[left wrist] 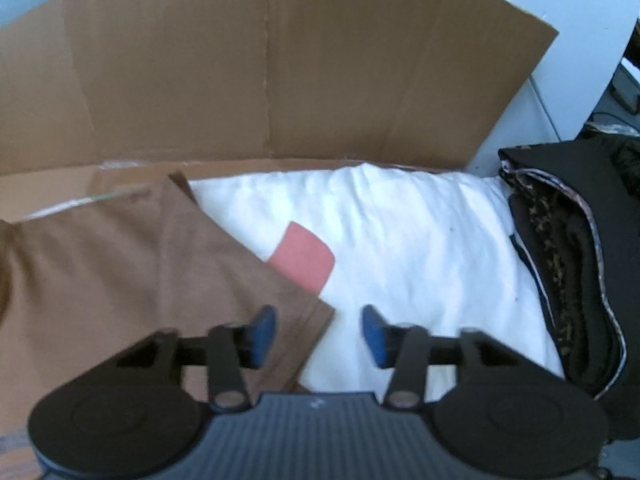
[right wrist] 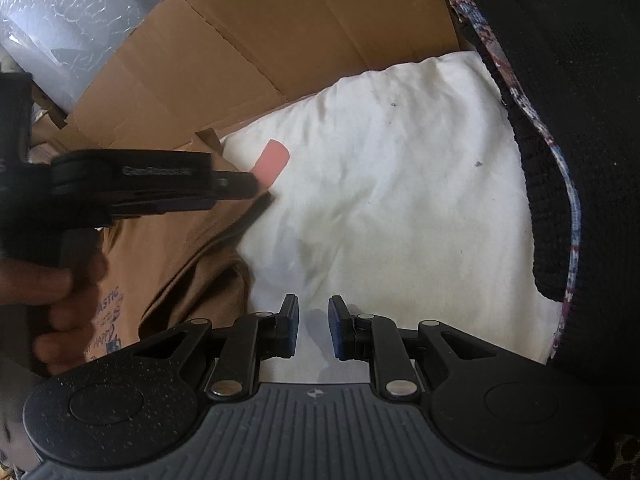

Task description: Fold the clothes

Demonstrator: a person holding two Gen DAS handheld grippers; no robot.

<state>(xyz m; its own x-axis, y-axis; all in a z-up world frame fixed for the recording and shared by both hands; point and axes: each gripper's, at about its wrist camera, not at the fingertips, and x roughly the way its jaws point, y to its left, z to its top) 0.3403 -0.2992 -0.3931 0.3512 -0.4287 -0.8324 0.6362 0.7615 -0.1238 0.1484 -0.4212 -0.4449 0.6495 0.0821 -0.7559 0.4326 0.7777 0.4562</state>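
Brown T-shirt flat on the left, over cardboard and partly over the white sheet; printed text visible on it in the right wrist view. Long folded edge running diagonally from far-left toward near-right, ending in a corner just below the left gripper. Pink patch on the sheet, tucked partly under that edge. Left fingers moderately wide, nothing between the pads; left pad over the brown cloth, right pad over white sheet, so the corner sits right in the gap. Contact with cloth: cannot tell. Right gripper over bare white sheet, fingers narrow, gap empty, shirt's bunched near edge just to its left. Dark patterned garments piled at far right, well apart from the shirt. Left hand clearly nearer to the shirt corner; likely next grab there. Risk: pinching sheet along with the shirt.
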